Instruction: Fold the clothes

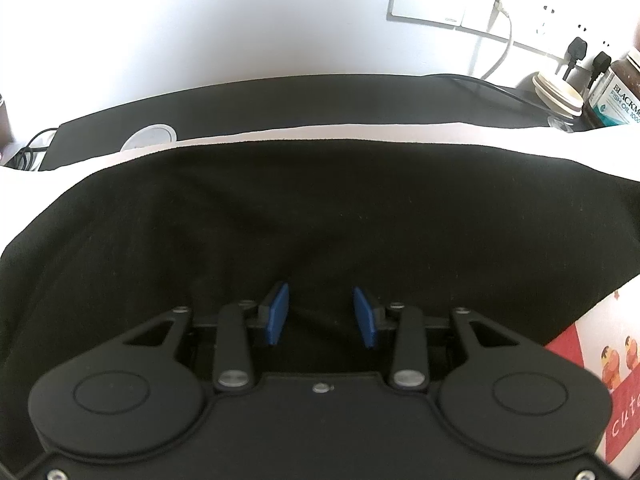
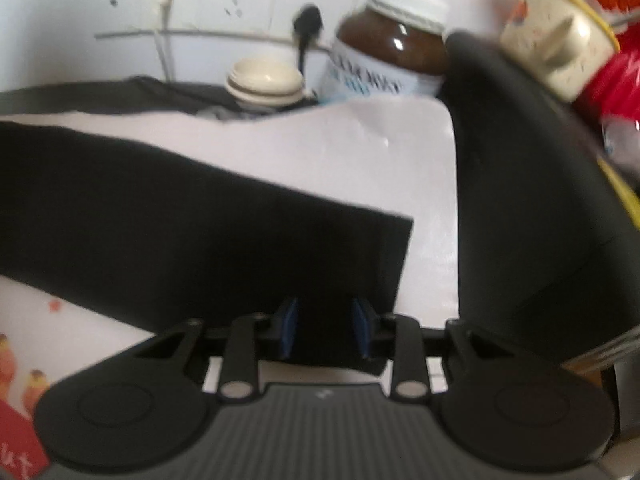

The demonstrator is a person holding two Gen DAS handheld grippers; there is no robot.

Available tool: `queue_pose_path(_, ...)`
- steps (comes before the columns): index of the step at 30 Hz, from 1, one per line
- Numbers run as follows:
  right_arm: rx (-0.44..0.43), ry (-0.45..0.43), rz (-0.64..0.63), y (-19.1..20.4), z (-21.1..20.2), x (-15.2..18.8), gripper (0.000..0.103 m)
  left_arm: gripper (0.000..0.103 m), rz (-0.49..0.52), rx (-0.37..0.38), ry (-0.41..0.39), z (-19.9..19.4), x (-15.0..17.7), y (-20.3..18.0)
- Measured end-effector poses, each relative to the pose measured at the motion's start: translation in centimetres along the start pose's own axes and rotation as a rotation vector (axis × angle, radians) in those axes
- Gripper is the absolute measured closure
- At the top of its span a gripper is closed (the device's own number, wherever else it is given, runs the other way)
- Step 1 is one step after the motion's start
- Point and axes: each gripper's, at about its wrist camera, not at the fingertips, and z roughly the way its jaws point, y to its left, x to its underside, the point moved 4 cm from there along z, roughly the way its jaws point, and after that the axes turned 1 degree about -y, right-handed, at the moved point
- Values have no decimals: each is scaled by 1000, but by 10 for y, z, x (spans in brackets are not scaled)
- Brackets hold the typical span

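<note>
A black garment (image 1: 280, 208) lies spread on a white cloth-covered table (image 1: 600, 152). In the left wrist view it fills the middle of the frame. My left gripper (image 1: 322, 314) is open just above it, blue pads (image 1: 278, 312) apart, nothing between them. In the right wrist view, which is blurred, the garment (image 2: 180, 220) runs as a dark band with a squared end at the right. My right gripper (image 2: 325, 330) is open over that end, the cloth lying between the blue pads (image 2: 289, 328).
A brown fish-oil jar (image 2: 388, 52) and stacked cream bowls (image 2: 264, 82) stand at the back by the wall sockets (image 1: 552, 20). A dark curved object (image 2: 532, 200) rises at the right, with a cream cup (image 2: 556, 44) behind it. A black mat (image 1: 280, 108) lies along the wall.
</note>
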Motion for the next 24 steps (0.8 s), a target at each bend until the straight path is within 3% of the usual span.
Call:
queue_pose_path(1,7,-14,8,-3,2,1,74,65,0,-1,1,1,-1,-2)
queue_pose_path(4,46,-25,13,-8,7,0,74,51,-2,21,4,4,-2,-6)
queue_pose_path(6,67,-16,24,-9,8,-2,74,50,-19,25,10,4,-4,-6)
queue_pose_path(9,75,-24,71,-8,0,-10,69,51,-148,42,10,-11,-13,11)
queue_pose_path(12,1,-92,94,6,-29,-20,49,49,-305,89,-70,-52,-21,45)
queue_pose_path(16,-108,-154,59,42,-64,-30,48,48,-370,20,-146,-92,-11,92)
queue_pose_path(20,-213,-175,57,87,-86,-36,44,47,-332,-109,-103,-101,19,119)
queue_pose_path(22,-247,-174,54,109,-94,-38,36,46,-327,-130,-75,-101,37,125)
queue_pose_path(24,-282,-168,45,133,-102,-38,35,45,-325,-134,-55,-100,52,129)
